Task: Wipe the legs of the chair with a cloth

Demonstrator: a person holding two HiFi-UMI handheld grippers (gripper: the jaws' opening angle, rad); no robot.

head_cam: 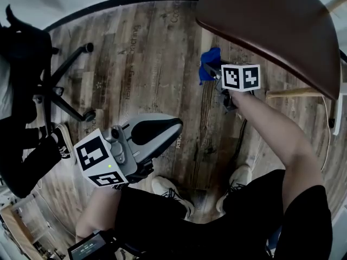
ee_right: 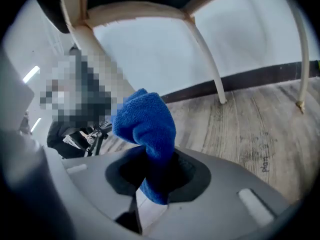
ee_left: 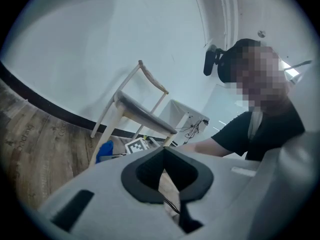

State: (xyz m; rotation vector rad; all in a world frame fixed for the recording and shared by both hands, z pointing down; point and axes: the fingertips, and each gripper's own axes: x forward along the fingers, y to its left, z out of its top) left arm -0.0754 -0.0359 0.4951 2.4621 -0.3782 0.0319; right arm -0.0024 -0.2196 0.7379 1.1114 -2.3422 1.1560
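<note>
A blue cloth is gripped in the right tool, which is held under the seat of the chair, near one pale chair leg. The left tool is held well apart from the chair, jaws pressed together on nothing.

Head view: floor was left open at 12 o'clock. 1 o'clock was capped by the chair seat. 10 o'clock was blocked by an office chair base, 9 by a person's legs.
</note>
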